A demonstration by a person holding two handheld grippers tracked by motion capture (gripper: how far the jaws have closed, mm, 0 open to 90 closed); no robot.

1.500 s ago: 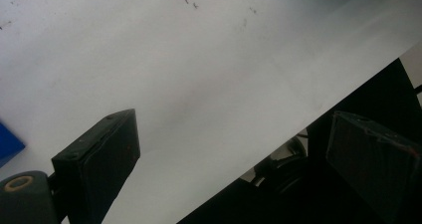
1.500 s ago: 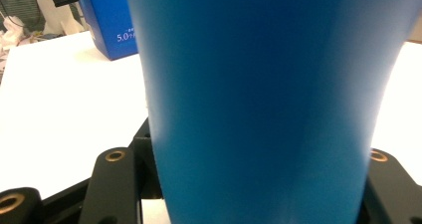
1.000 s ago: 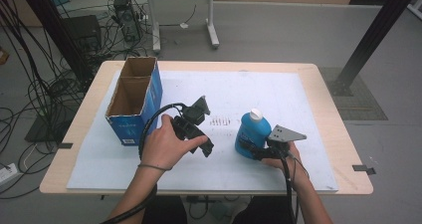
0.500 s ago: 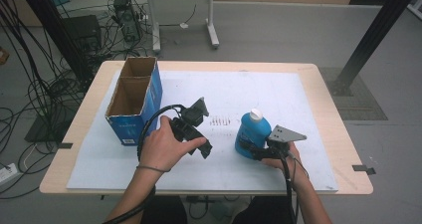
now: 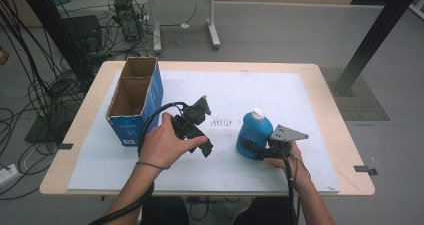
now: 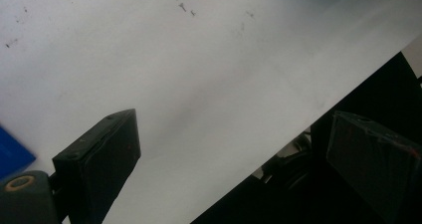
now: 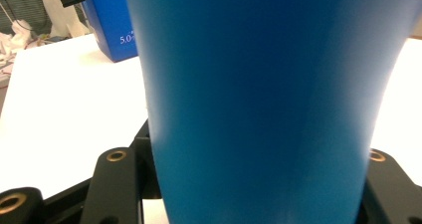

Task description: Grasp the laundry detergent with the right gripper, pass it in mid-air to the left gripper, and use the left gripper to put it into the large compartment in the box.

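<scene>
One blue plastic bottle with white cap (image 5: 252, 134) stands upright, clamped between the right gripper (image 5: 255, 150) jaws; left gripper (image 6: 239, 169) gapes wide, holding nothing.

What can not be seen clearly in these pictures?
- Blue bottle, right gripper view: cap and base are cut off by the frame edges; too close and blurred to show any label.
- Cardboard box, high view: its floor is in shadow behind its walls.
- Marks on the white sheet, high view: too small to read.
</scene>
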